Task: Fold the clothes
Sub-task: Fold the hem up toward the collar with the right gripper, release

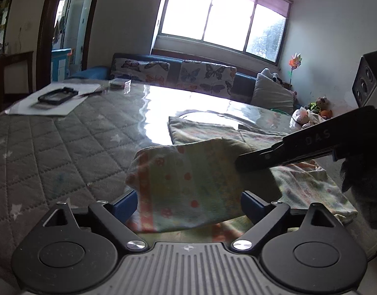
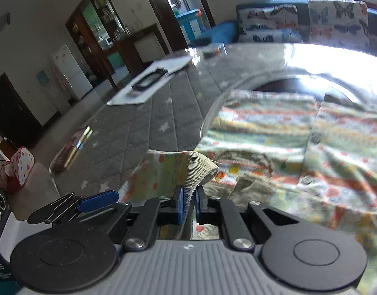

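With right gripper (image 2: 188, 202) clamped on the ribbed cuff (image 2: 200, 167) of the striped garment (image 2: 274, 132) just ahead and left gripper (image 1: 188, 202) spread wide around the lifted fold, best carried forward level, laid square, then released.

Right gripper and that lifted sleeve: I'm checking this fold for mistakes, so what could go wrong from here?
1. The right gripper pinches only the ribbed cuff; a thin hold like that may slip mid-fold.
2. The left gripper is open and holds nothing, so the garment is not pinned and may drag across the glossy table cover.
3. The sleeve hangs between the left fingers and could snag there.
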Motion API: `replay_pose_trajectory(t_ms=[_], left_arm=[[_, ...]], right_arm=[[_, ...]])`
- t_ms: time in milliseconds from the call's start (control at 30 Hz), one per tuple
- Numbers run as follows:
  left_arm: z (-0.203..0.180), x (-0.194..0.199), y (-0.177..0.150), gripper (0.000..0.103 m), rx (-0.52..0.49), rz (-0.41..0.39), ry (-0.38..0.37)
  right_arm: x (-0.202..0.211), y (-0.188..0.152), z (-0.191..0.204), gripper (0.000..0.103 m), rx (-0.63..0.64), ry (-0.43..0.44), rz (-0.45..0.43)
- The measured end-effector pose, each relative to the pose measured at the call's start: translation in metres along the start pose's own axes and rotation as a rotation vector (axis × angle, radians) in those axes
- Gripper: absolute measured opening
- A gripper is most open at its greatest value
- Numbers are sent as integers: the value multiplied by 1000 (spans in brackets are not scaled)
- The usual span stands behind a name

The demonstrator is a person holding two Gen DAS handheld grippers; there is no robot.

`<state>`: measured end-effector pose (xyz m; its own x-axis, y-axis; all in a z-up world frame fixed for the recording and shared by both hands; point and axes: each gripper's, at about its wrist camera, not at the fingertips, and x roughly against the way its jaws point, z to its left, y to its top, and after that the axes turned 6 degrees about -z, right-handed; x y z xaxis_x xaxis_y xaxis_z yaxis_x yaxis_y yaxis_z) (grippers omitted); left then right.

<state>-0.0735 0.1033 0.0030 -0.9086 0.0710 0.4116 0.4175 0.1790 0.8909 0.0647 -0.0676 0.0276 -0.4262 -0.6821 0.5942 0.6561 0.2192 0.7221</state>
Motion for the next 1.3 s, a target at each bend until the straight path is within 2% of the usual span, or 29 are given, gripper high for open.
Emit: replay_pose_trajectory(t_ms=[233, 433, 600, 667, 700, 867, 1133, 1233, 1300], left_arm=[[-21, 2, 12, 98, -34, -12, -54], [-37, -13, 22, 96, -58, 39, -112], [-46, -37, 31, 76, -65, 108, -120], [-46, -48, 33, 60, -55, 143, -117], [-45, -53, 33, 58, -41, 164, -114], [-39, -69, 30, 57, -11, 217, -91], [-41, -69, 47, 59, -10, 182, -114], [-40, -81, 48, 59, -12, 197, -96], [-39, -91, 48, 55, -13, 210, -79]], right_arm=[[50, 8, -25, 8, -18, -58, -58], [83, 2, -48, 8, -40, -128, -82], [93, -12, -72, 8, -99, -163, -91], [94, -15, -80, 8, -120, -172, -95], [96, -17, -83, 8, -126, -178, -97], [103, -23, -93, 8, -145, -187, -103], [98, -29, -103, 9, -169, -210, -87], [95, -31, -104, 9, -179, -209, -92], [96, -31, -103, 9, -176, -206, -97]])
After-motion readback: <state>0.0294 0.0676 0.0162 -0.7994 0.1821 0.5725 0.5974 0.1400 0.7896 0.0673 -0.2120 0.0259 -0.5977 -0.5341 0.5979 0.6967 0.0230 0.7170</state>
